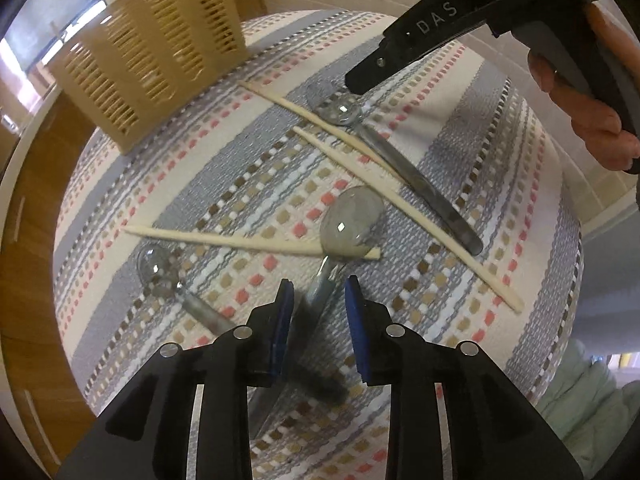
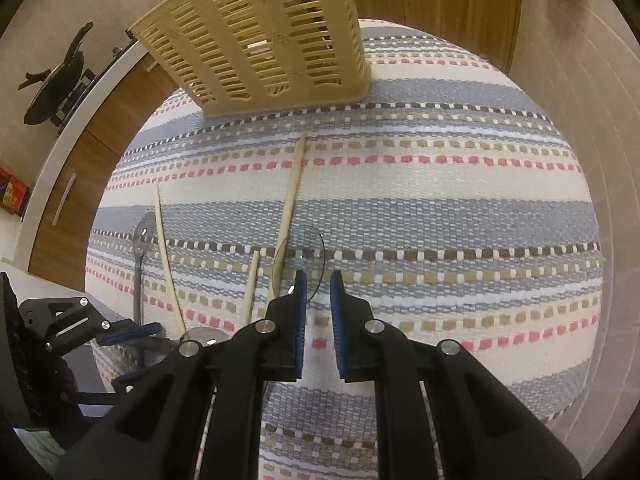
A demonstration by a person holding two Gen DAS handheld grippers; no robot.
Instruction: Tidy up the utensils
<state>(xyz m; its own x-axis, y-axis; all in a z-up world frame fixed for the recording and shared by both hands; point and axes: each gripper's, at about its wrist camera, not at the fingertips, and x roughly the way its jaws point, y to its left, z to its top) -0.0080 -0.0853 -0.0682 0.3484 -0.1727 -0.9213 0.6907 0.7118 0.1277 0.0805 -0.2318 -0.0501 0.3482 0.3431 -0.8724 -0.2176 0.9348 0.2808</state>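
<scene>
Left tongs [image 1: 318, 292]: blue pads parted a little, nothing pressed between them; the handle of a clear spoon [image 1: 352, 220] runs up through the gap, blurred, apparently untouched. Spoon lies on the striped woven mat [image 1: 500, 128], bowl away from the camera, handle toward the tongs, long axis running from bottom-centre up and slightly right in the left wrist view. One pale chopstick [image 1: 248, 240] lies across the spoon's neck. Second clear spoon [image 1: 158, 270]: left of the tongs, bowl up-left, handle running down-right. Third spoon [image 1: 340, 110]: further off, beside two more chopsticks [image 1: 400, 208], handle pointing down-right. Right tongs [image 2: 318, 280]: pads narrow, close to shut, empty, poised over that third spoon's bowl. Slotted tan basket [image 2: 260, 40]: at the mat's far edge, the likely destination. Handling note, as a judgement: centre the pads on the handle below the chopstick crossing, close squarely across its narrow width, and lift without dragging the chopstick.
</scene>
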